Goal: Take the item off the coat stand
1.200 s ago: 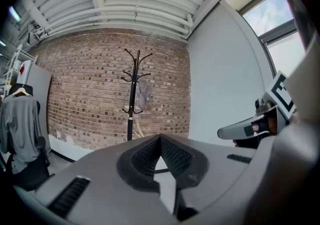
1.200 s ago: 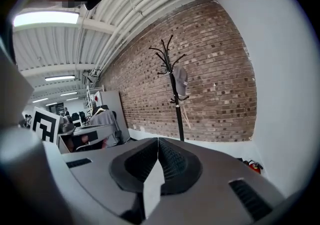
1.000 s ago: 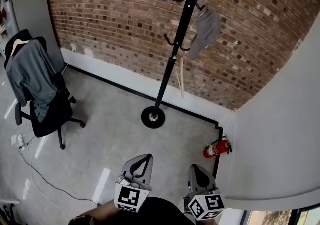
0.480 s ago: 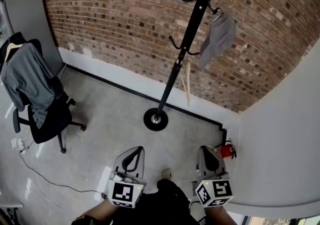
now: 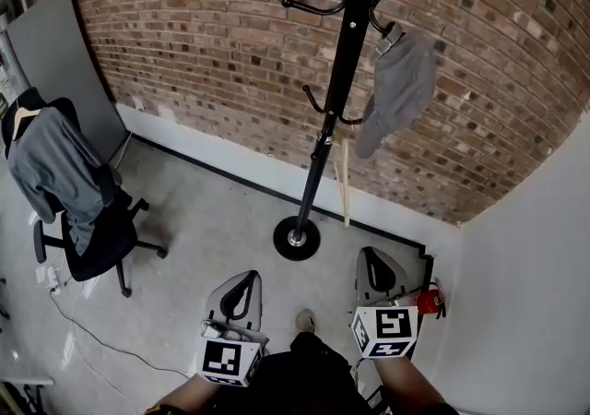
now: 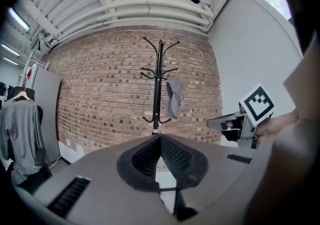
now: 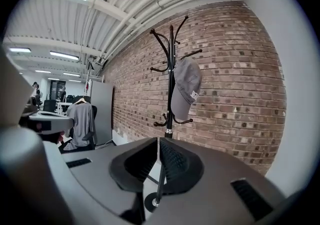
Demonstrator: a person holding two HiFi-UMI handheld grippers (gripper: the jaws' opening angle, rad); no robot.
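Nearer now stands the coat stand (image 5: 327, 127); left hand-held gripper (image 5: 244, 281) and right hand-held gripper (image 5: 373, 258) are closed (empty), so open the right, lifting the grey cap (image 5: 398, 86) upward and clear.

coat stand (image 5: 328, 127) ahead of the left tongs (image 5: 246, 277) and right tongs (image 5: 372, 256), cap (image 5: 402, 81) hanging on its right side. chair (image 5: 88, 219) well left of them, fire extinguisher (image 5: 428, 301) just right.

The coat stand (image 5: 324, 132) is seen steeply from above, from well back, in the head view. From low in front of it, both gripper views are aimed slightly upward at it. The coat stand and the brick wall (image 7: 240, 79) behind it are shared by all three.
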